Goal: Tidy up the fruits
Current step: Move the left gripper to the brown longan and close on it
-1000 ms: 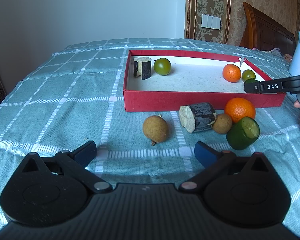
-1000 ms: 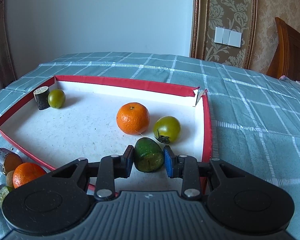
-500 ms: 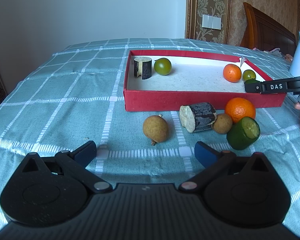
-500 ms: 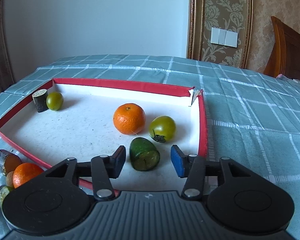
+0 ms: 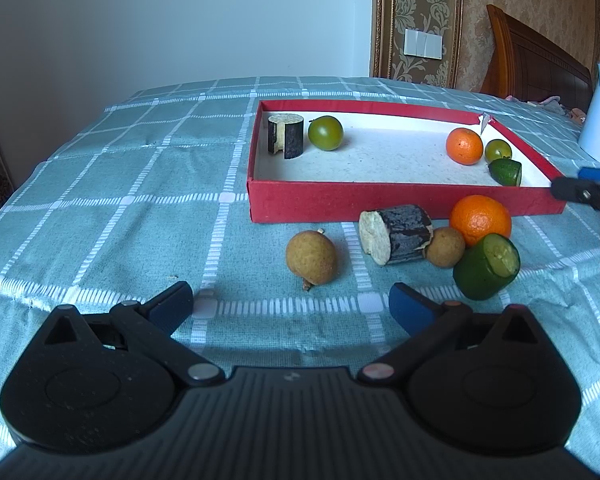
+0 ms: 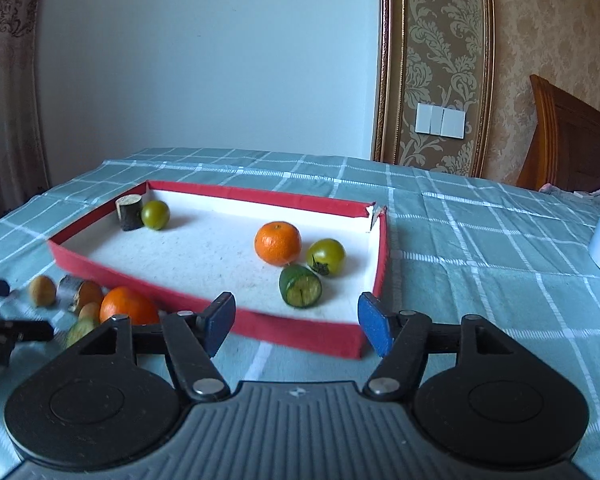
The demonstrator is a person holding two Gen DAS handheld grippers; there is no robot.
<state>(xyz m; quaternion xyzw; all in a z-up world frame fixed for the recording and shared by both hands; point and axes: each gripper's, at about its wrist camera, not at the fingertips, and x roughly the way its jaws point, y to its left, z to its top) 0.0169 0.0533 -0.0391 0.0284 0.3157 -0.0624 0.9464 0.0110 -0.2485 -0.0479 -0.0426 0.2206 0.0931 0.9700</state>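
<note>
The right gripper [image 6: 296, 322] is spread wide and holds nothing; it sits outside the red tray's [image 6: 300, 338] near wall. Just beyond that wall, inside the tray, a cut green piece [image 6: 300, 286] lies between the finger lines, beside an orange [image 6: 278, 243] and a green tomato [image 6: 326, 256]. The left gripper [image 5: 290, 306] is likewise spread and bare above the cloth [image 5: 120, 216]. Ahead of it, outside the tray, lie a longan [image 5: 311, 257], a dark log piece [image 5: 396, 234], another orange [image 5: 480, 220] and a green chunk [image 5: 486, 267].
</note>
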